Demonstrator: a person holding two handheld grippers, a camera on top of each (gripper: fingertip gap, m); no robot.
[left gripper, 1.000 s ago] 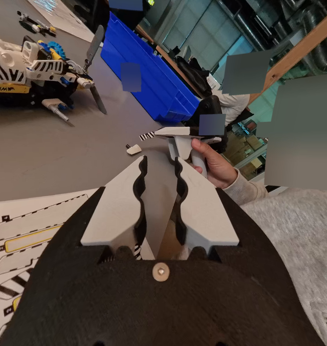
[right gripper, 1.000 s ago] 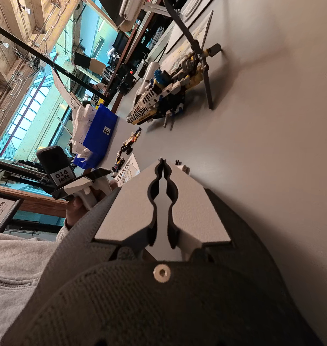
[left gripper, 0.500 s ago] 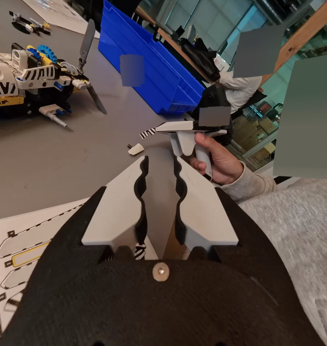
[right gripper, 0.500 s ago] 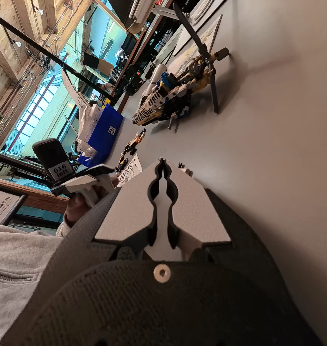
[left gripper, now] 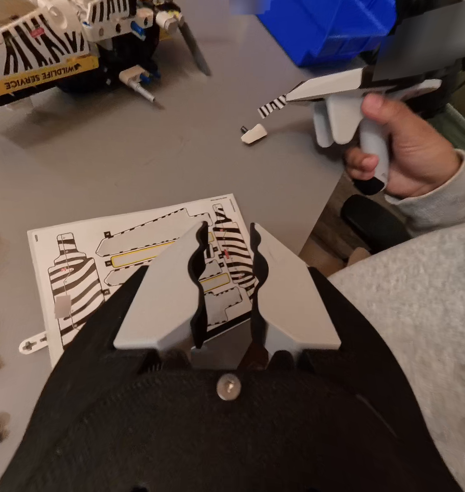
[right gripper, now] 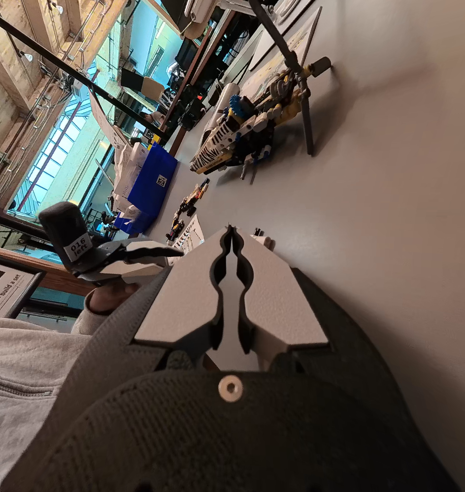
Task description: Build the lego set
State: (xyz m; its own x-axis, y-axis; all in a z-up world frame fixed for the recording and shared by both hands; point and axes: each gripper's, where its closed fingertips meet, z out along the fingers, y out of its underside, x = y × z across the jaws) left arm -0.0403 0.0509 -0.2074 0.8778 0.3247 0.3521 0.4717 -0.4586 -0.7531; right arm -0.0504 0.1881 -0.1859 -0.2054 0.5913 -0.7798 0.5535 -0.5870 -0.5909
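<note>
Right gripper (left gripper: 286,99) pinches striped sticker (left gripper: 272,107) (thin, glossy).

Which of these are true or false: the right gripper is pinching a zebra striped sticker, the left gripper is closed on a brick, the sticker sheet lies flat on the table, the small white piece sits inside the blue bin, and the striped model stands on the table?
1. The right gripper pinches a zebra striped sticker. True.
2. The left gripper is closed on a brick. False: its jaws stand apart with nothing between them.
3. The sticker sheet lies flat on the table. True.
4. The small white piece sits inside the blue bin. False: it lies on the bare table, apart from the bin.
5. The striped model stands on the table. True.
</note>
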